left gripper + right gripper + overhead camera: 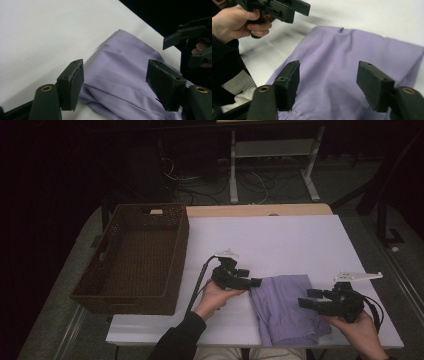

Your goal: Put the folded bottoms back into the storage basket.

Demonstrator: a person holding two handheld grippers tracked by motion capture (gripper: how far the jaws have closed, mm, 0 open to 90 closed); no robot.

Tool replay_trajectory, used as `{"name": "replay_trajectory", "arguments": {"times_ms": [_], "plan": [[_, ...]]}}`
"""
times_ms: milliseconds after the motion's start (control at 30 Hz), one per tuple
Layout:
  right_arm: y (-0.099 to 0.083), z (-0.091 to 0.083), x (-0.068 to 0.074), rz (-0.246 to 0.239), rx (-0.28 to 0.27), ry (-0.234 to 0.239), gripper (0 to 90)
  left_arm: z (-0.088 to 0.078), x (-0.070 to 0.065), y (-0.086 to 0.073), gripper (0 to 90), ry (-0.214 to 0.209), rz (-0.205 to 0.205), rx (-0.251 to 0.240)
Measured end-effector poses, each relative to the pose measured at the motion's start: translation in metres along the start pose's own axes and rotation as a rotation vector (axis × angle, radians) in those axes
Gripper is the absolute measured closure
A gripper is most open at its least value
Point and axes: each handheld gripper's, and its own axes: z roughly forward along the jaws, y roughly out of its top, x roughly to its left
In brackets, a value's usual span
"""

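A folded lilac garment (287, 310) lies on the white table (280, 240), near its front edge. The left gripper (256, 282) and right gripper (306, 298) flank it, both with jaws spread and grasping nothing. A brown wicker basket (95, 280) stands to the left.

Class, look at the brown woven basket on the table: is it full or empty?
Empty: the high view shows the basket's bare woven floor, nothing inside.

Bare worktop (280, 240) lies open beyond the folded purple cloth (285, 307); the wicker basket (135, 260) walls off the left edge.
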Motion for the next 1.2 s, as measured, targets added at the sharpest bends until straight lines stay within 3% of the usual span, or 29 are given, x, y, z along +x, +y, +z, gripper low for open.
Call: {"name": "replay_trajectory", "arguments": {"times_ms": [100,433,833,1033,1200], "plan": [[-0.004,0.0,-0.001,0.02,0.021,-0.03,28.9,0.004,0.006,0.0,30.1,0.006,-0.007,0.012],[-0.015,-0.005,0.0,0.038,0.023,-0.06,17.8,0.012,0.019,-0.001,29.6,0.009,-0.04,0.029],[-0.026,-0.016,-0.004,0.085,0.005,-0.079,14.7,0.024,0.031,-0.007,29.6,0.013,-0.079,0.082],[-0.029,-0.018,-0.004,0.098,0.009,-0.09,14.7,0.029,0.031,-0.008,33.0,-0.025,-0.095,0.073],[-0.03,-0.021,-0.005,0.108,-0.004,-0.098,14.8,0.037,0.025,-0.009,39.8,-0.073,-0.094,0.096]]}}
